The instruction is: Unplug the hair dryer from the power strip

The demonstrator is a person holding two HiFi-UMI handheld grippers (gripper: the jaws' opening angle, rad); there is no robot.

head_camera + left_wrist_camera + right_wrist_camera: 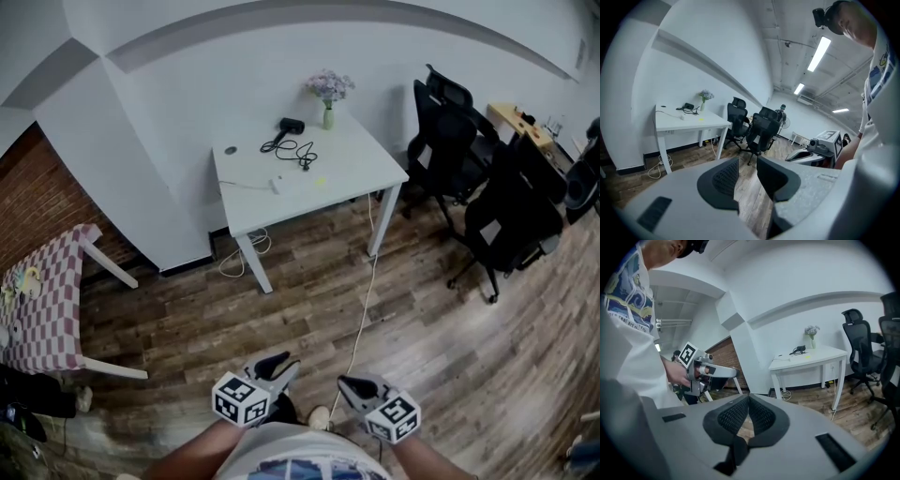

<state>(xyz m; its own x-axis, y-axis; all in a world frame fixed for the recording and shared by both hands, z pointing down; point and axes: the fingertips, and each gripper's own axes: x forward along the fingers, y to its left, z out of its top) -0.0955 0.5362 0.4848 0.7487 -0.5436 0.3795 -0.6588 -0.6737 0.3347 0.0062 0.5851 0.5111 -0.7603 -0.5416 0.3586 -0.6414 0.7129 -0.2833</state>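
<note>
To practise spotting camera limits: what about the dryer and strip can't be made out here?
- Head view: whether the cord enters the strip, too small.
- Gripper views: dryer a distant dark speck; strip indistinct.
- Head view: floor cable's upper end, hidden under the table.

You are standing in an office. At 12 o'clock a white desk [347, 173] sits against a plain white wall [187, 84], with a small vase of flowers [328, 94] at its far edge. At 2 o'clock black swivel chairs [506, 225] crowd together, and a wooden desk [520, 122] stands behind them. Wood-plank flooring [187, 328] runs underfoot, with a white cable [361, 319] trailing across it. At 9 o'clock you have a stretch of brick wall [42, 202], and at 8 o'clock a table under a checked cloth [52, 300]. In the left gripper view, long strip lights [819, 54] line a bare ceiling.
</note>
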